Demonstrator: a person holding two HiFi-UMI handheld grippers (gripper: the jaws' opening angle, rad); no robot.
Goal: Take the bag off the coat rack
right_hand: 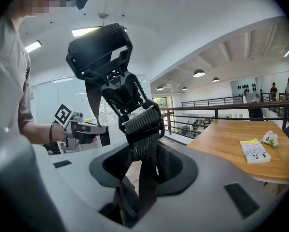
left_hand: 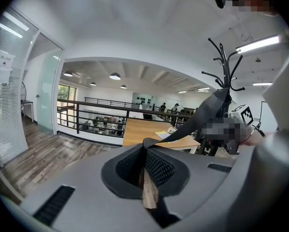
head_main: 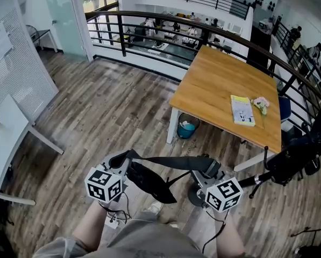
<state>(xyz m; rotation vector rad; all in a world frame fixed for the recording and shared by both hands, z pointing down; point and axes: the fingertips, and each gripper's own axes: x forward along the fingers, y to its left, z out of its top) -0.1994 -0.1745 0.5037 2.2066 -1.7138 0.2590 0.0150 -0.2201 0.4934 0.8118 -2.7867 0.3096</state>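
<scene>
A black bag [head_main: 149, 181] sags between my two grippers, and its black strap [head_main: 171, 162] runs taut from one to the other. My left gripper [head_main: 122, 163] is shut on the strap's thin end [left_hand: 146, 144], which runs into its jaws [left_hand: 145, 166]. My right gripper [head_main: 208, 171] is shut on the strap's webbing just below a plastic buckle [right_hand: 120, 88], its jaws [right_hand: 142, 163] pressed around the webbing. The black coat rack [left_hand: 222, 66] stands just past the right gripper, its hooks bare in the left gripper view. Its pole and base [head_main: 195, 195] show in the head view.
A wooden table [head_main: 225, 90] stands ahead with a book [head_main: 242, 110] and flowers [head_main: 261, 104] on it, and a blue bin [head_main: 186, 128] below. A black railing [head_main: 149, 23] runs behind. A white table [head_main: 4, 138] is at the left. Dark items [head_main: 294, 160] sit right of the rack.
</scene>
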